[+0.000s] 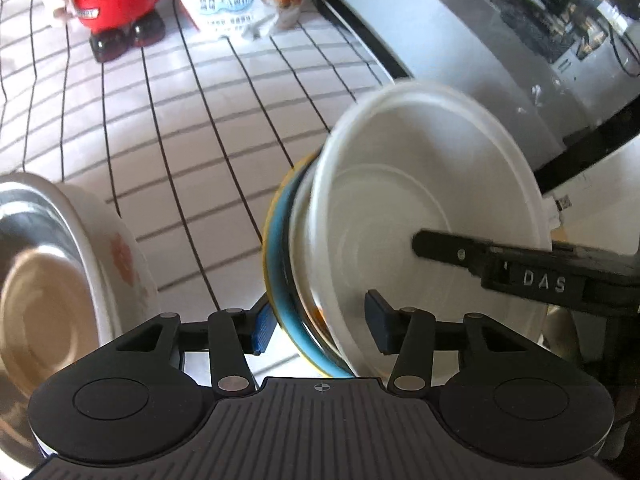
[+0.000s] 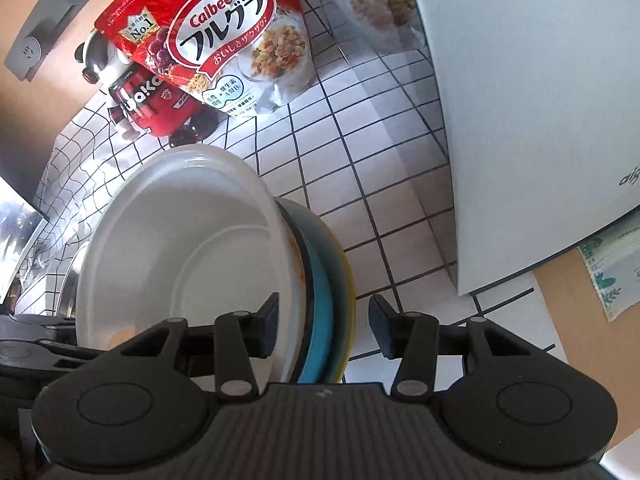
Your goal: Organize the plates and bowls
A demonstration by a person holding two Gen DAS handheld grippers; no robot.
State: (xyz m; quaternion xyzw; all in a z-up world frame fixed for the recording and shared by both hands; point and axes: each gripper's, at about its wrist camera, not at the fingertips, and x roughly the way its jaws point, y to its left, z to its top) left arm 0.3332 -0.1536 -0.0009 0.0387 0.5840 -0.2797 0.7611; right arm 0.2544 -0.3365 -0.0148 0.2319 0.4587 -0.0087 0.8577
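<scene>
Both grippers point steeply down at a tilted stack of dishes standing on its edge over the white tiled countertop (image 2: 360, 168).

The left gripper (image 1: 320, 326) straddles the stack's lower rim: its blue-padded left finger (image 1: 264, 328) sits outside the blue plate (image 1: 298, 332), its right finger inside the white bowl (image 1: 420, 208). The fingers stand wide apart, and daylight shows between the left pad and the plate, so no squeeze is seen.

The right gripper (image 2: 324, 326) takes the same stack from the opposite side, one finger inside the white bowl (image 2: 180, 248), the other outside the yellow-rimmed plate (image 2: 348, 280). A gap shows at the outer finger, so whether the pads press cannot be told.

A steel bowl nested in a white flowered bowl (image 1: 116, 248) sits at the counter's near left. A Calbee cereal bag (image 2: 228, 36) and a red figurine (image 2: 156, 108) stand at the far edge.
</scene>
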